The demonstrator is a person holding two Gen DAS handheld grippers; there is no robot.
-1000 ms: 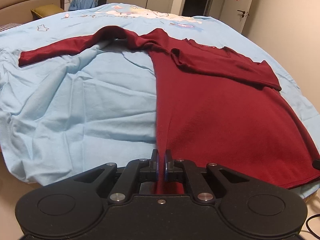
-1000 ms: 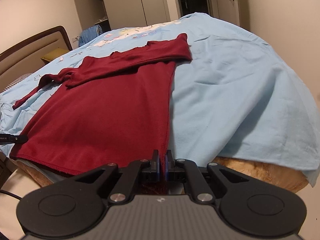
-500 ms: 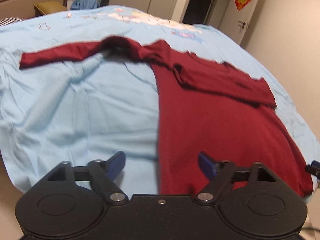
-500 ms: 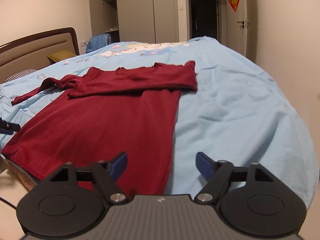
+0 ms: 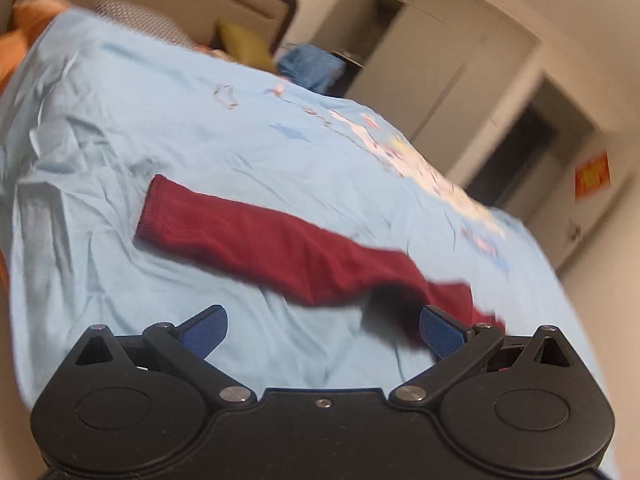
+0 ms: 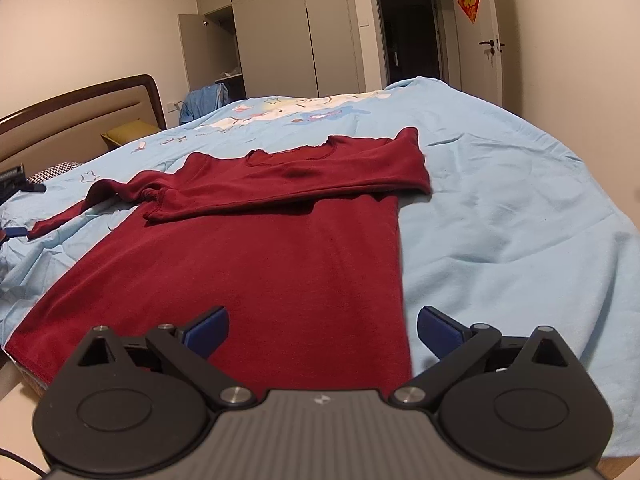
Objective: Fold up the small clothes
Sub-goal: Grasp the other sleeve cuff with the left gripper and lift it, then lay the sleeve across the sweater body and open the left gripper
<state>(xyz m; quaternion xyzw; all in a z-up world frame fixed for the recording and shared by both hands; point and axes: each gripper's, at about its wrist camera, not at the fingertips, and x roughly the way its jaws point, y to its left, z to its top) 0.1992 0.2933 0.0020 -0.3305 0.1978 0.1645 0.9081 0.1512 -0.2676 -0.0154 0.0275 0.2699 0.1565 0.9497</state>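
Note:
A dark red long-sleeved top lies flat on the light blue bedsheet. One sleeve is folded across its chest; the other sleeve stretches out over the sheet to the left. My left gripper is open and hovers low near that outstretched sleeve, its cuff ahead to the left; this view is tilted and blurred. My right gripper is open above the top's hem, near its right side edge, holding nothing. A tip of the left gripper shows beside the sleeve cuff in the right wrist view.
The bed's headboard and a yellow-green cushion stand at the left. Wardrobes, a dark doorway and a door are beyond the bed. The bed's near edge drops off just under the right gripper.
Both grippers let go of the top's hem and opened. The left gripper swung away left to the outstretched sleeve; the right gripper rose slightly and stayed over the hem.

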